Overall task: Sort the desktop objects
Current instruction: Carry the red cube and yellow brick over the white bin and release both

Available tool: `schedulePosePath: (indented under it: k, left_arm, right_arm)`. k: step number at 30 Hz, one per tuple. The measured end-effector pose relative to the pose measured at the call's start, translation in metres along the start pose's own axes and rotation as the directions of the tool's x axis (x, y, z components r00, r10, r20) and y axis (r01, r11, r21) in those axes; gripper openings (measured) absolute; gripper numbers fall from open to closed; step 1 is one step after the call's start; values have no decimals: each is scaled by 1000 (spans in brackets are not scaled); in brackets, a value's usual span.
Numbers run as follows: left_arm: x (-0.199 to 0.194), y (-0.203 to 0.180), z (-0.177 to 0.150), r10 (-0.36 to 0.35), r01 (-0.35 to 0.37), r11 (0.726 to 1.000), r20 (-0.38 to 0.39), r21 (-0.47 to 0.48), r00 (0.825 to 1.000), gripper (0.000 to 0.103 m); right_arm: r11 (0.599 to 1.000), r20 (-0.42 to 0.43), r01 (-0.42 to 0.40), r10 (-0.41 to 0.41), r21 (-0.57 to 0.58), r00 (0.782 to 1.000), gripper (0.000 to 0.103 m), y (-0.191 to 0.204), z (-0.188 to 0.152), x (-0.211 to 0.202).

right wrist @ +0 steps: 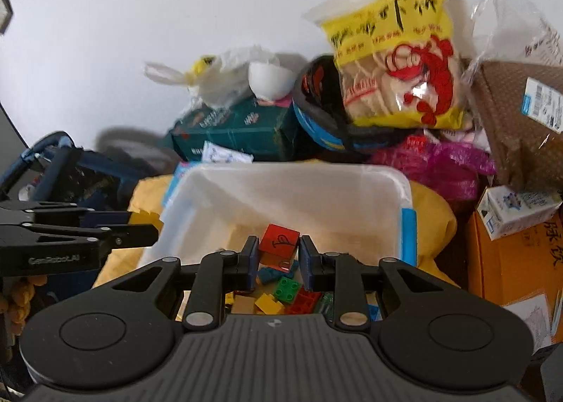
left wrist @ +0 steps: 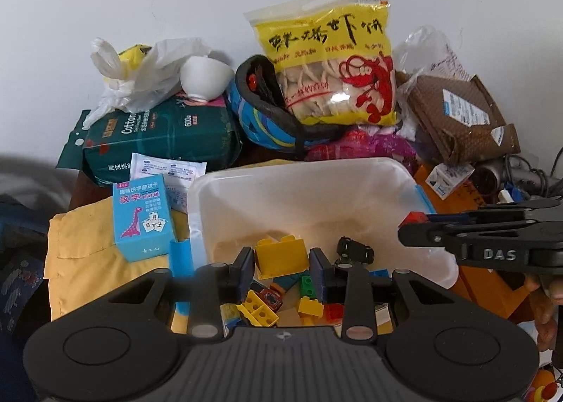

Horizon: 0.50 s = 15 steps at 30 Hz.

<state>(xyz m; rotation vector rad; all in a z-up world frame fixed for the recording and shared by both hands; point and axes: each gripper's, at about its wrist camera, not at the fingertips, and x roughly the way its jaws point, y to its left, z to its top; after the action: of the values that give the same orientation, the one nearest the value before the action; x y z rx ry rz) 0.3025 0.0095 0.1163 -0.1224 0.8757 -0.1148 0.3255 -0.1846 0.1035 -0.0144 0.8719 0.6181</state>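
- My left tongs (left wrist: pixel 281 263) grip a yellow plastic building brick (left wrist: pixel 280 256) over the translucent white plastic bin (left wrist: pixel 302 187).
- My right tongs (right wrist: pixel 279 256) clamp a red plastic cube block (right wrist: pixel 279 242) above the same bin, where loose coloured bricks (right wrist: pixel 281 294) lie with a small black toy car (left wrist: pixel 355 249).
- Behind the bin, a yellow prawn-cracker bag (left wrist: pixel 330 64) leans by a white bowl (left wrist: pixel 204 76) on a dark green tissue pack (left wrist: pixel 162 134).
- A light blue card box (left wrist: pixel 142 217) stands left of the bin.
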Motion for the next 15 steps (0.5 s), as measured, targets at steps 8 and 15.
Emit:
schedulePosePath:
  k: [8, 15]
  left_arm:
    - [11, 3, 2, 41, -41, 999, -30, -8, 999, 53]
    - [-4, -2, -61, 37, -36, 997, -21, 75, 999, 55]
  right_arm:
    - [999, -81, 45, -43, 18, 996, 47, -8, 3, 28]
    - [998, -27, 31, -33, -63, 999, 50, 4, -9, 10]
